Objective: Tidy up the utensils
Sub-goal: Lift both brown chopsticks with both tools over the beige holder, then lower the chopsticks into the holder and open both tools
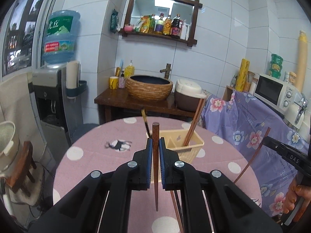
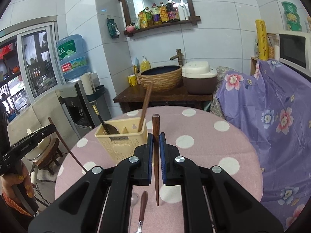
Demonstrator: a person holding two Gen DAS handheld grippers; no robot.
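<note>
Left gripper (image 1: 155, 145): fingers narrow, clamped on a dark wooden chopstick (image 1: 155, 167) that is held upright between the blue pads (image 1: 149, 155), thick end up, tapered tip hanging below the fingers above the worktop (image 1: 87, 155).

Right gripper (image 2: 155, 145): same state, fingers narrow around a second dark chopstick (image 2: 156, 161), thick end up, point down over the pink polka-dot cloth.

A cream plastic utensil basket (image 1: 191, 145) is seen on the worktop, just beyond the left fingers and slightly right in the left wrist view; in the right wrist view the basket (image 2: 120, 145) sits left of and just beyond the right fingers. It is divided into compartments. A pair of brown chopsticks (image 1: 194, 124) is leaned in one compartment, tilted. A dark spoon-like utensil (image 2: 108, 124) with a black handle is stood in the other end compartment.

More utensils are left loose on the worktop: a brown-handled metal utensil (image 2: 142, 209) lies beneath the right gripper, head type cannot be told; reddish chopsticks (image 1: 176, 207) lie under the left gripper.

In the left wrist view the right gripper is visible at the right edge with its thin chopstick; the holding hand (image 1: 295, 196) is partly seen. A small black-and-white print (image 1: 118, 145) is seen on the cloth. Behind the worktop: woven basin (image 1: 149, 87), rice cooker (image 1: 188, 95), microwave (image 1: 272, 91), water dispenser (image 1: 52, 97).
</note>
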